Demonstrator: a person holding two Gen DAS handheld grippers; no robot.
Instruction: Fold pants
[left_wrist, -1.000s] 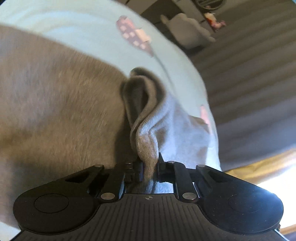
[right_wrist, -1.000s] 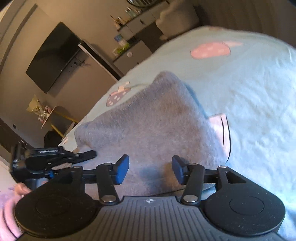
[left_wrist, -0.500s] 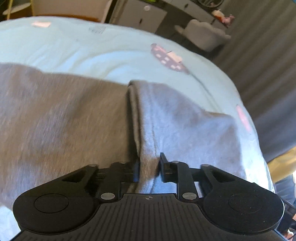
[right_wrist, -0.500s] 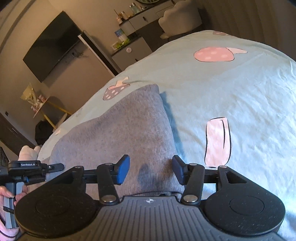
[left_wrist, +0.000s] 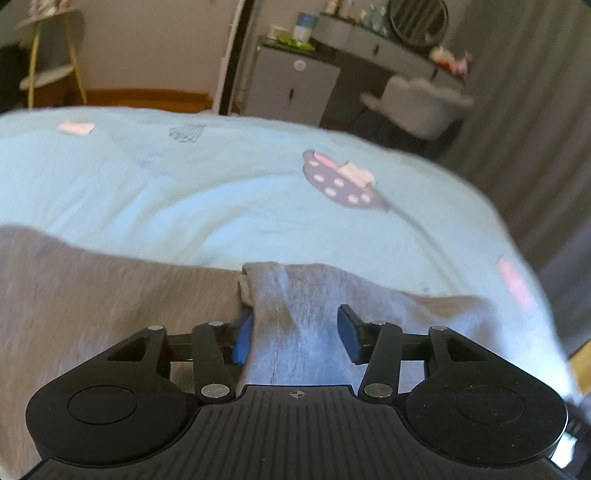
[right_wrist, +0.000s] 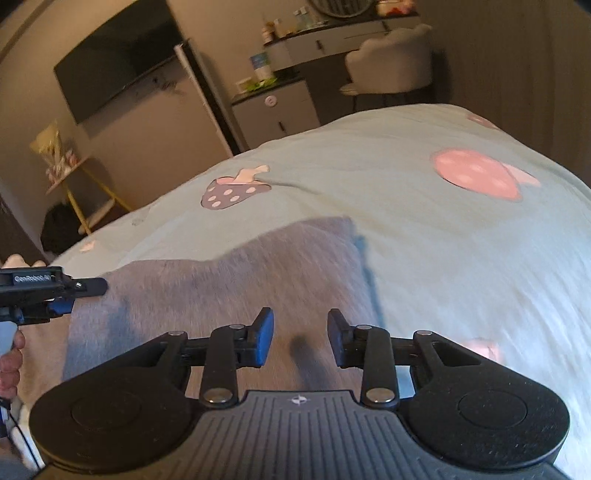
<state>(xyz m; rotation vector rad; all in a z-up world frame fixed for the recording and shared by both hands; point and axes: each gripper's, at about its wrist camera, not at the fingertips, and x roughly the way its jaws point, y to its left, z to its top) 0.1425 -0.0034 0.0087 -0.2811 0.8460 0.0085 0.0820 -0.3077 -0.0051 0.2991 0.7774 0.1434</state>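
Left gripper (left_wrist: 295, 334) now spread apart, off the pants (left_wrist: 110, 302) cuff it pinched a second ago. Cuff fold dropped flat onto bedspread (left_wrist: 221, 192) toward its right edge. Right gripper (right_wrist: 300, 339) drawn back slightly.

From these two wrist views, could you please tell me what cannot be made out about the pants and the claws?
- Left wrist view: the near part of the grey pants is hidden by the left claw body and cut off by the frame's left edge.
- Right wrist view: the pants' near edge lies under the right claw.
- Both views: motion blur hides fabric detail.
- Dresser items: too small to name.
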